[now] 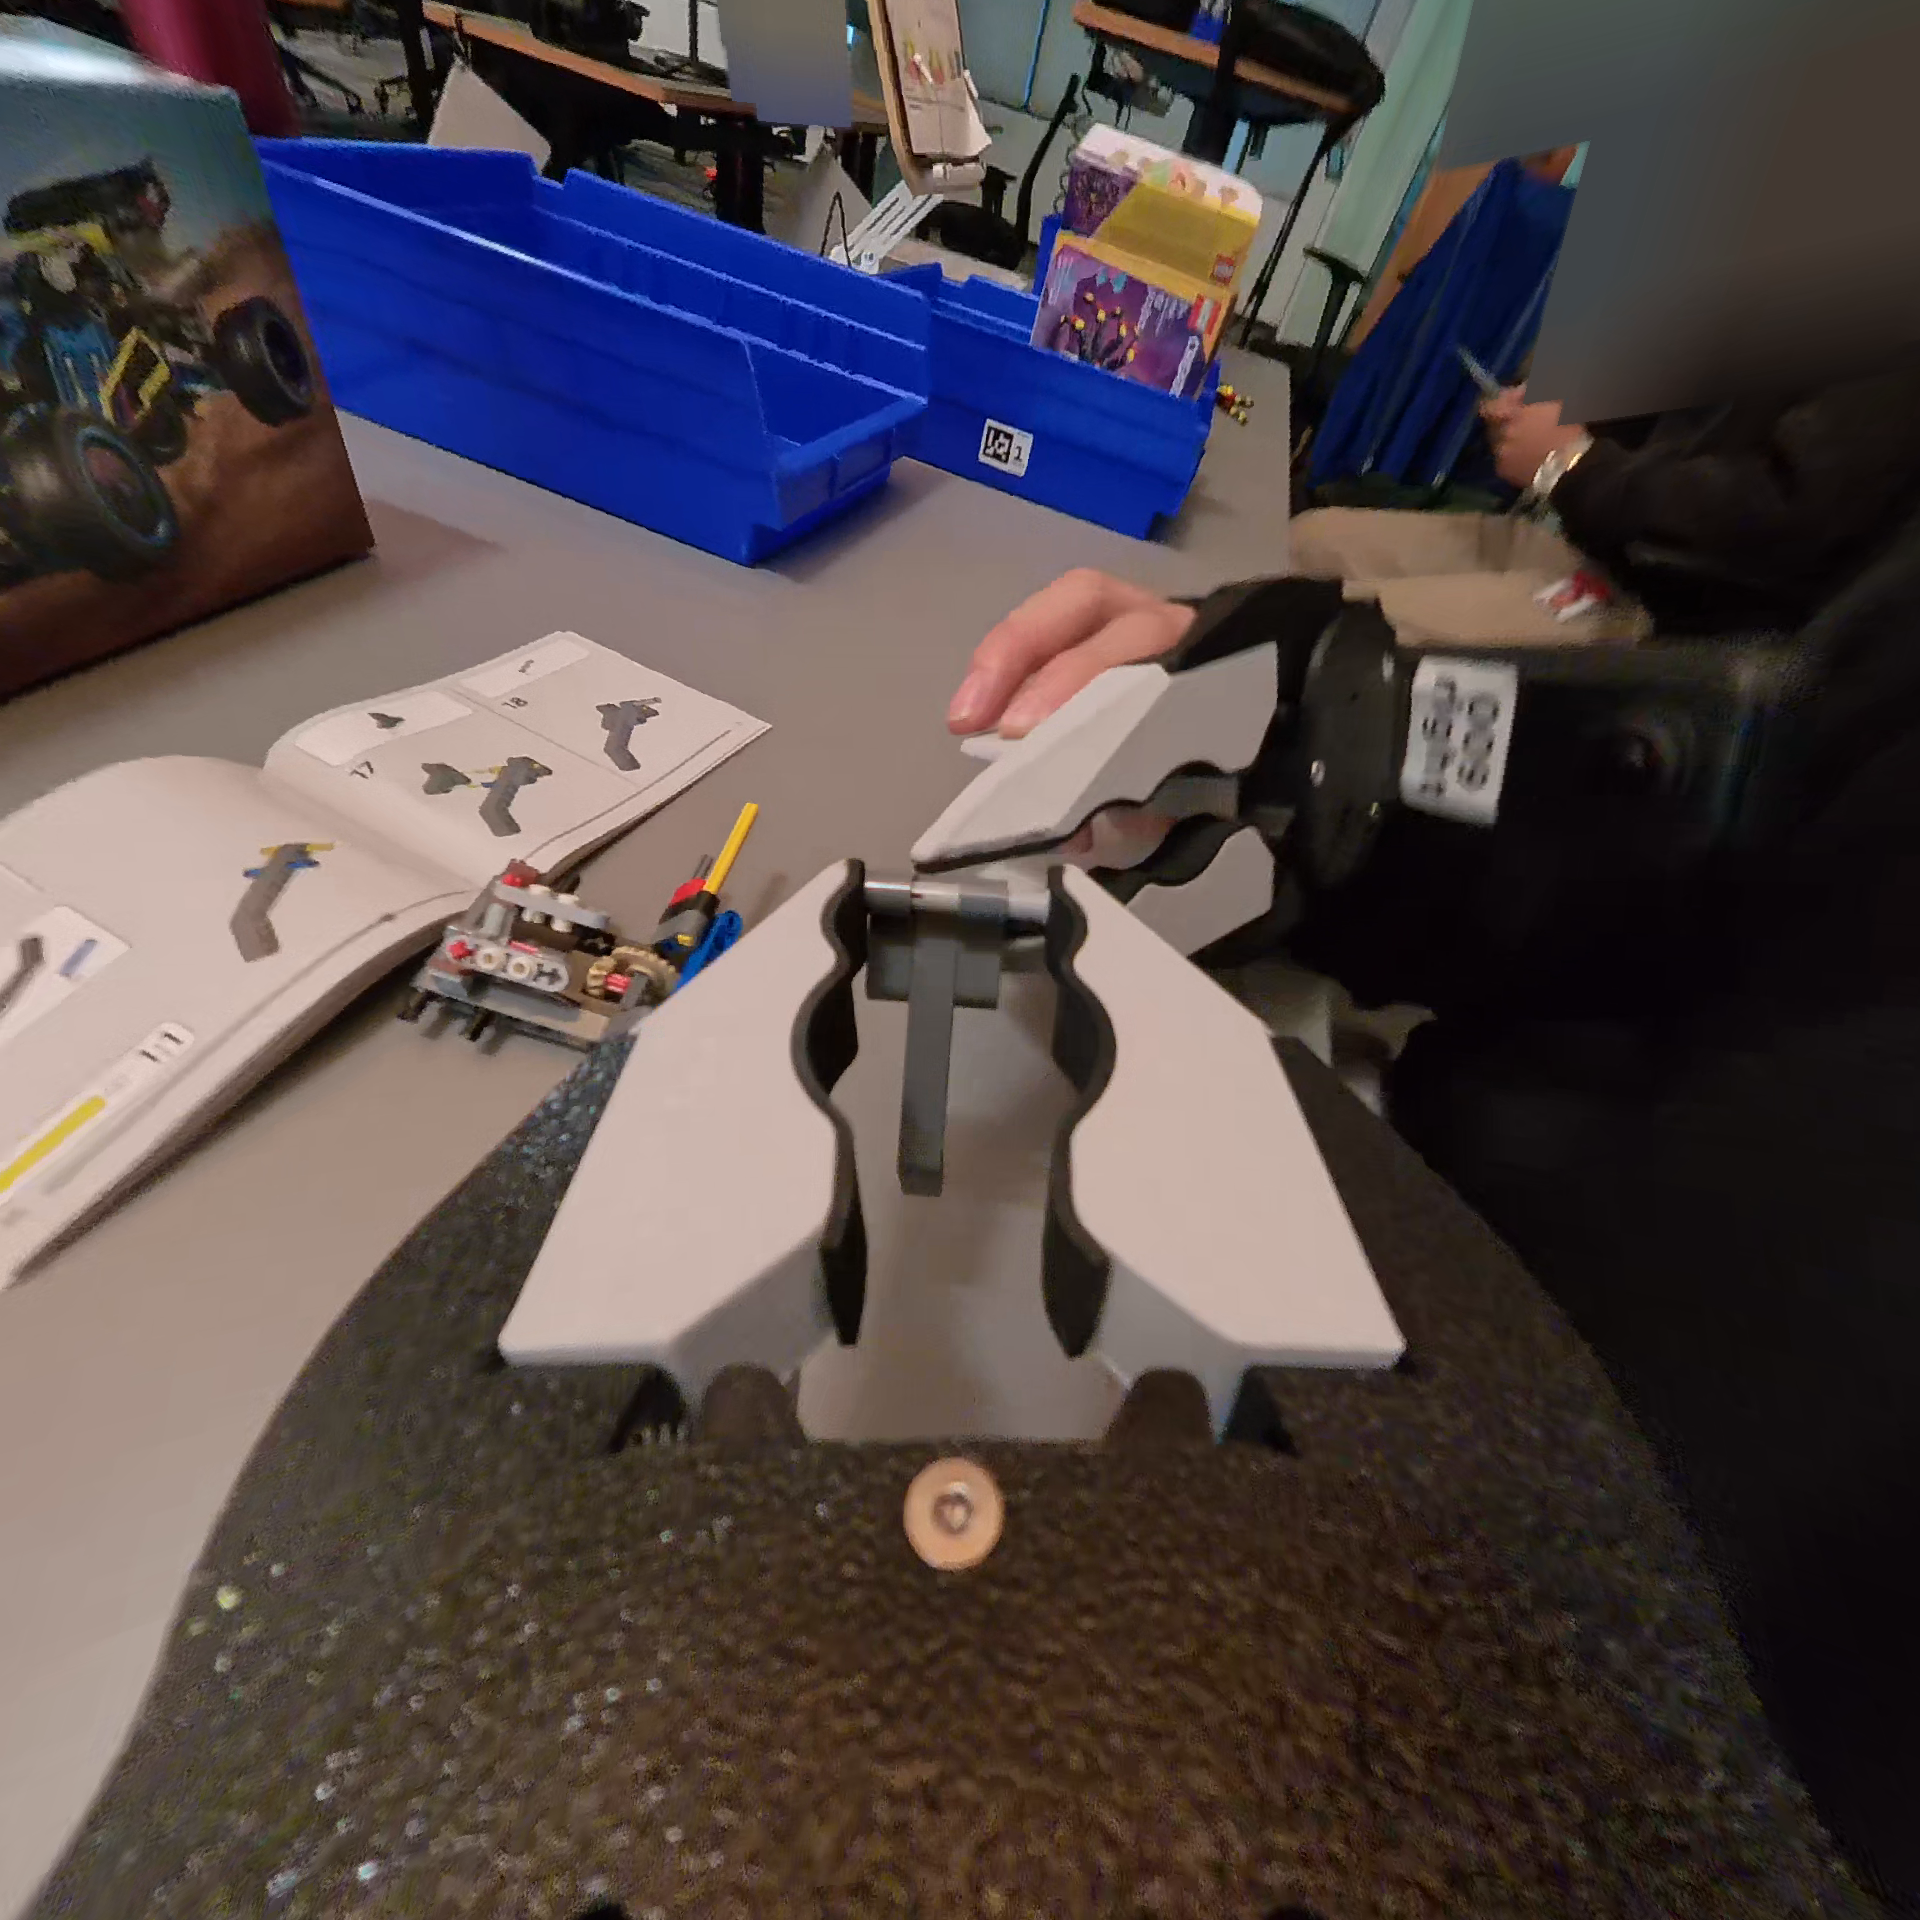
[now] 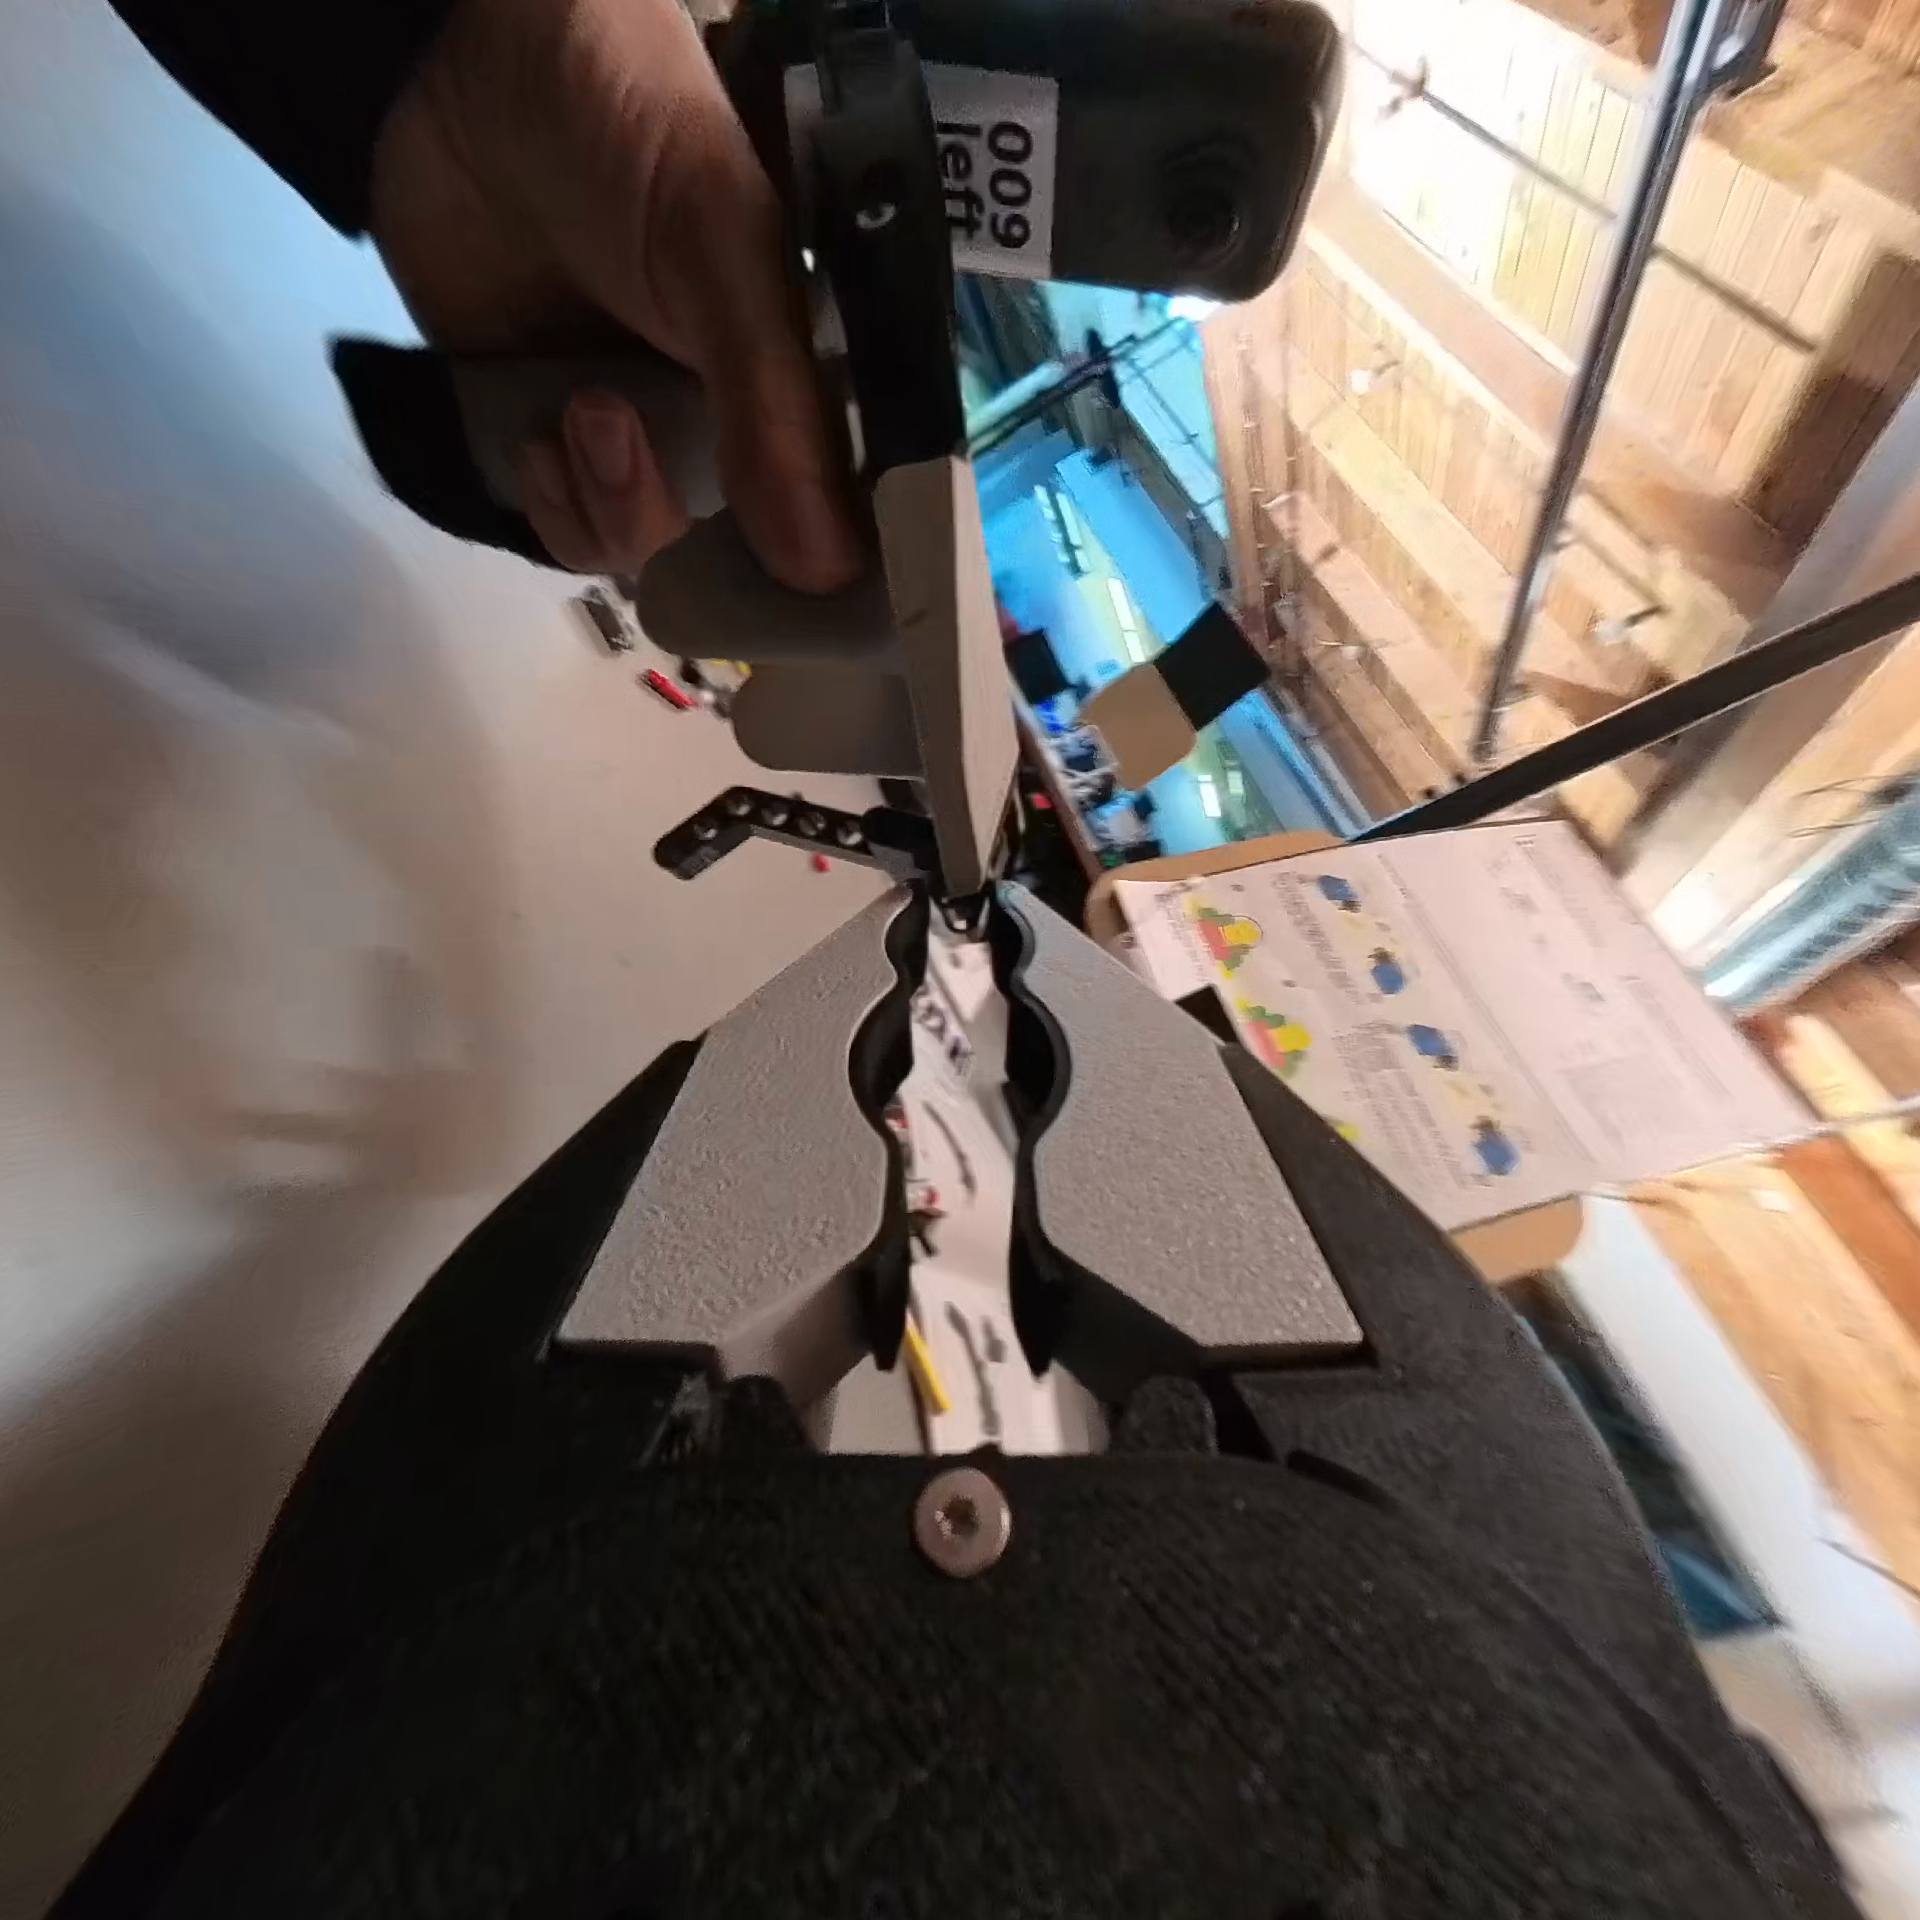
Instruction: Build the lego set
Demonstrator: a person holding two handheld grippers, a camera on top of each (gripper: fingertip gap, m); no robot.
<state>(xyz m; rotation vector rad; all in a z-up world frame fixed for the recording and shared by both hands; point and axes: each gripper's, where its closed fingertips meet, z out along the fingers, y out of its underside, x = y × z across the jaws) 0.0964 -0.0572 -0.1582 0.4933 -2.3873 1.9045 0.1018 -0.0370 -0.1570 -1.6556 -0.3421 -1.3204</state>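
My left gripper (image 1: pixel 956 894) is shut on a dark grey lego beam (image 1: pixel 925 1039) with a light grey axle (image 1: pixel 1023 904) across its top, held between the fingertips above the table. In the right wrist view the same beam (image 2: pixel 769 826) sticks out sideways from the left gripper's finger (image 2: pixel 951 665). My right gripper (image 2: pixel 956 909) comes in from the right (image 1: pixel 940 800), its tips right at the held piece. Its jaws stand a narrow gap apart, and whether they pinch anything is hidden.
An open instruction booklet (image 1: pixel 312 862) lies on the grey table (image 1: pixel 852 623), with a part-built lego assembly (image 1: pixel 530 961) and a yellow-tipped piece (image 1: pixel 717 873) beside it. The set's box (image 1: pixel 135 364) and blue bins (image 1: pixel 582 343) stand behind. A person (image 1: pixel 1683 488) sits at the right. My two grippers' fingertips are within a few centimetres of each other.
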